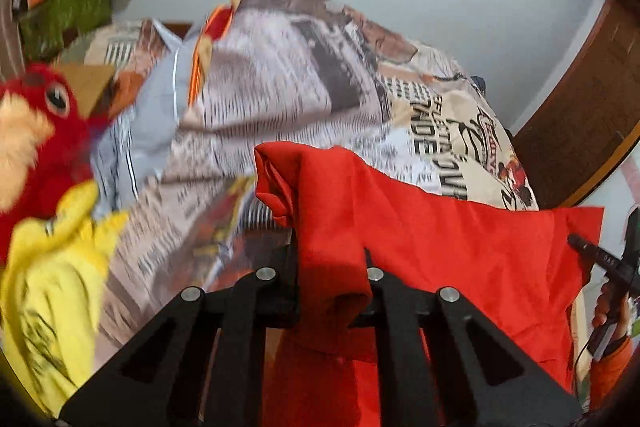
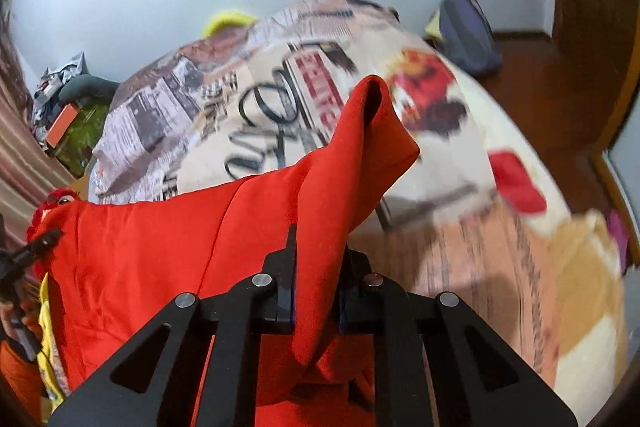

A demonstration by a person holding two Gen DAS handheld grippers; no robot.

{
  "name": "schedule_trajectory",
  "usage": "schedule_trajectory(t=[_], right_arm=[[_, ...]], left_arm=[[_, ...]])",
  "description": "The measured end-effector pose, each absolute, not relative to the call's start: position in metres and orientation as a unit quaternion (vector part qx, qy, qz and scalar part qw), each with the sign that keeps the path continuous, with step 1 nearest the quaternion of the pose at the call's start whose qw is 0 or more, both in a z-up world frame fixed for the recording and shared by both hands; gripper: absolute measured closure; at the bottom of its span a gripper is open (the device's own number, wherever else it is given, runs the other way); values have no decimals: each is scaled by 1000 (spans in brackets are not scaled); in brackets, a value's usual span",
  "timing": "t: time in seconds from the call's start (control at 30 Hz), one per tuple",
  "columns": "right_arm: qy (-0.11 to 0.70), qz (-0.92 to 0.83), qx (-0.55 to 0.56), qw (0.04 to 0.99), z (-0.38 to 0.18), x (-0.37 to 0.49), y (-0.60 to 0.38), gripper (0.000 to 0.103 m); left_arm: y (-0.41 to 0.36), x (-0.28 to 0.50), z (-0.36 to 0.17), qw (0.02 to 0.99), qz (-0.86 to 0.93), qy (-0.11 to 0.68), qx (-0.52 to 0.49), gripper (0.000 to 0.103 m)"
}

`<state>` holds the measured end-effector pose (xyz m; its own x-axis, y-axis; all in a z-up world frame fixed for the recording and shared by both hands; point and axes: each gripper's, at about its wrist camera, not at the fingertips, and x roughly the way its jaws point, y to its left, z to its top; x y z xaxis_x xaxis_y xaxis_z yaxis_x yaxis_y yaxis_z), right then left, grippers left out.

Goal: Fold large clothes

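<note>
A large red garment [image 1: 460,239] hangs stretched between my two grippers above the bed. My left gripper [image 1: 332,259] is shut on one bunched corner of it. My right gripper [image 2: 318,255] is shut on the other corner, with a fold of red cloth [image 2: 360,147] standing up past the fingers. In the left wrist view the right gripper [image 1: 600,259] shows at the far right edge of the cloth. In the right wrist view the left gripper [image 2: 32,251] shows at the far left edge.
The bed [image 2: 248,79] wears a newspaper-print cover. A red plush toy [image 1: 36,131] and a yellow garment [image 1: 52,275] lie at its left. A green box [image 1: 68,11] stands by the wall. A blue bag [image 2: 468,31] and wooden floor [image 2: 560,87] are at the right.
</note>
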<state>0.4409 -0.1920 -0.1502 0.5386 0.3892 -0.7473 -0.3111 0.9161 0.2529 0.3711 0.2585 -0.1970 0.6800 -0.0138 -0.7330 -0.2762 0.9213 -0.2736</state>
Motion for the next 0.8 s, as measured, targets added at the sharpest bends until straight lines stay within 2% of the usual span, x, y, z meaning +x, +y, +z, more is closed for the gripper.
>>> schedule_trajectory(t=[0.17,0.57,0.67,0.8], right_arm=[[426,191,23,884,-151,466,-173,92],[454,178,0,873,-199,500,-168,90],[451,175,-15,875,-197,499,-166,89],[444,155,-63,880,-191,493,-162,80]], left_arm=[[265,397,-204,897,95,397,-167,92],[277,443,-296,855,119,478,-162,90],[275,444,-309,850,119,486,-163,86],[275,440,-305,843,144,492,-161,70]])
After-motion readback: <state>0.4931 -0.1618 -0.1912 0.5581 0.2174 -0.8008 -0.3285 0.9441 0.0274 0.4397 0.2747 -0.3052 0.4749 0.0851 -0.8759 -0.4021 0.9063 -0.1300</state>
